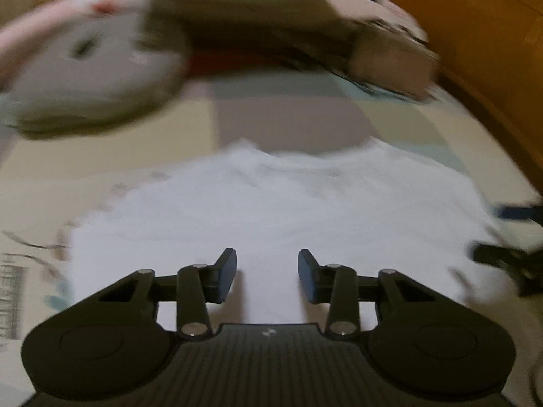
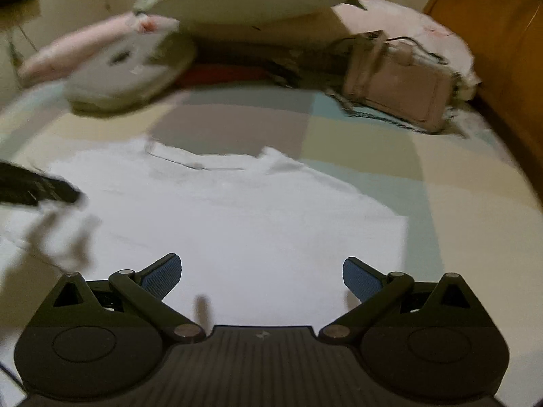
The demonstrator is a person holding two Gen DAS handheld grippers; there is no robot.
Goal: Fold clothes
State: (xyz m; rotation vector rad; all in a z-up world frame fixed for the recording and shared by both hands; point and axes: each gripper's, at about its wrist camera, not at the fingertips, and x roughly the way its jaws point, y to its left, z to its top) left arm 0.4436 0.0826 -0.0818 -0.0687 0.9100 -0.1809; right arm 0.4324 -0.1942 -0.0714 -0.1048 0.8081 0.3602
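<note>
Both views are motion-blurred, so I note only coarse detail. My left gripper (image 1: pixel 267 273) hangs low over the white shirt (image 1: pixel 271 210), fingers pointing toward the far end of the bed, jaws apart with a moderate gap and nothing between them. My right gripper (image 2: pixel 262 279) sits in a similar low, forward-pointing pose, jaws spread wider, also empty. The shirt lies spread flat on the patchwork bedsheet (image 2: pixel 356 146), directly under and ahead of both grippers; I cannot tell whether either set of fingertips touches the cloth. In the left view the shirt fills the middle ground and the right gripper's dark fingers show at the right edge, over the shirt's side. In the right view the left gripper shows as a dark blurred shape at the left edge, over the shirt's other side, and its shadow falls on the fabric. The right view alone shows the shirt's neckline, a thin dark curved line at the far edge, and its square near-right corner. Beyond the shirt lie a round plush toy (image 2: pixel 132 68), a pillow (image 2: pixel 244 0) and a pink bag (image 2: pixel 400 95); a wooden headboard (image 1: pixel 475 34) stands at right.
</note>
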